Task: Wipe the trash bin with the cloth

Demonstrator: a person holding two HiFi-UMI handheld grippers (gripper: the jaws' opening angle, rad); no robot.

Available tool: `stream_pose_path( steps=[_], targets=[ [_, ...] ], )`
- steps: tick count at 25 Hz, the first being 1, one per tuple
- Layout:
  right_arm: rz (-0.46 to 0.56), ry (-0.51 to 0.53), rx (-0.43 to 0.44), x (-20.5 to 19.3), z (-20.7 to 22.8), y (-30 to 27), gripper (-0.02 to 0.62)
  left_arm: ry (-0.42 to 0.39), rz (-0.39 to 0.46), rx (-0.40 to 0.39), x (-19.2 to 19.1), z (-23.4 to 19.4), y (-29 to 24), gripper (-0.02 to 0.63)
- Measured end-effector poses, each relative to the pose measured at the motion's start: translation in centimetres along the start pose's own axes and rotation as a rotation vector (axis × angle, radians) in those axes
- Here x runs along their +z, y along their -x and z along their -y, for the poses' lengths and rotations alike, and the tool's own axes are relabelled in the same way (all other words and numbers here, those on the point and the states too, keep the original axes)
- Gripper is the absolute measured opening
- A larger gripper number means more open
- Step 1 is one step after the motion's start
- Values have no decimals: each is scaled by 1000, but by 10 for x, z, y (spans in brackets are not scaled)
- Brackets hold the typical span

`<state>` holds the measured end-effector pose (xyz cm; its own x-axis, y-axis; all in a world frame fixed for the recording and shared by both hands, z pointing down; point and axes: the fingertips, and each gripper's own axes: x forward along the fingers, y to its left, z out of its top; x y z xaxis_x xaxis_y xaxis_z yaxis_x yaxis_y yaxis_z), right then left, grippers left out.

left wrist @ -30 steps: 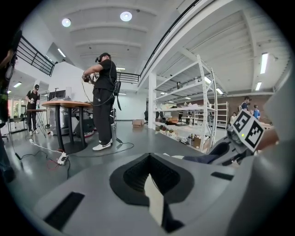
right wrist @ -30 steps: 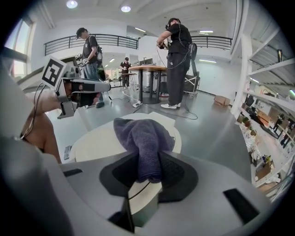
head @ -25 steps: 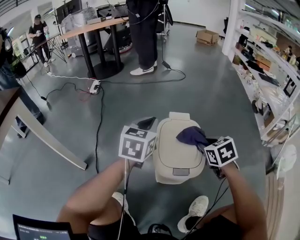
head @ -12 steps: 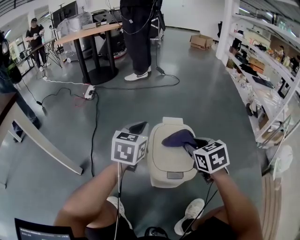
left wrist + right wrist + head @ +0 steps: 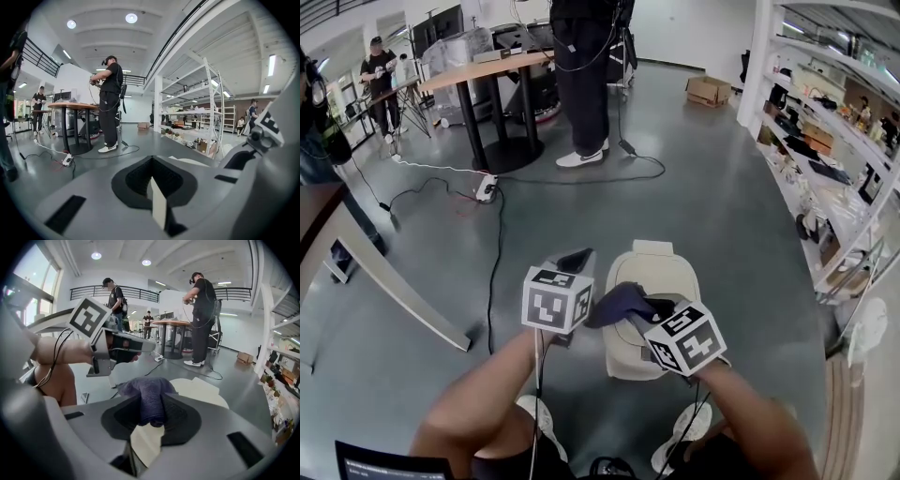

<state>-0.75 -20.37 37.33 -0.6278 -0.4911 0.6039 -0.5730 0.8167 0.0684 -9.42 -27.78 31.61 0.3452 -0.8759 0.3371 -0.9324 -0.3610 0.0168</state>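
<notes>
We take the biggest first: the beige plastic trash bin (image 5: 664, 274), lid closed, stands on the grey polished floor (image 5: 722, 187) right in front of us. It hasn't budged over the last second, only our head shifted a little. What changed is the dark purple fabric cloth (image 5: 617, 302). A second ago it sat on the right side of the lid, half a second ago nearer the middle, and now it is bunched over the lid's left front edge. We read that as one right-to-left wiping stroke across the lid top, about finished. The right gripper (image 5: 150, 417) carried it there. Its jaws are clamped on a fold of the cloth, and beige lid shows through the gap under the fold. Its marker cube (image 5: 684, 339) now covers the front part of the lid in the head view. The left gripper (image 5: 576, 260) has stayed just beside the bin's left side, jaws closed together with nothing between them; we can't tell whether it touches the bin. For the task, the lid top has had a pass, while the walls and front look not yet wiped. We expect a return stroke or a move down the left wall, and the risk is that the cloth slides off the edge and loses contact
</notes>
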Motion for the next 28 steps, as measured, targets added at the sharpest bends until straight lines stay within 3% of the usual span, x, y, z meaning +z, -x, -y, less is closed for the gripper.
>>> stream_pose_path(
  steps=[10,28],
  targets=[
    [-152,156,36,-27,-39,-25,98,-2,11,-4,2,-1,5,-2],
    [-145,105,19,-38,-20,-11,98,-10,8,-2,1,0,6,-3]
  ],
)
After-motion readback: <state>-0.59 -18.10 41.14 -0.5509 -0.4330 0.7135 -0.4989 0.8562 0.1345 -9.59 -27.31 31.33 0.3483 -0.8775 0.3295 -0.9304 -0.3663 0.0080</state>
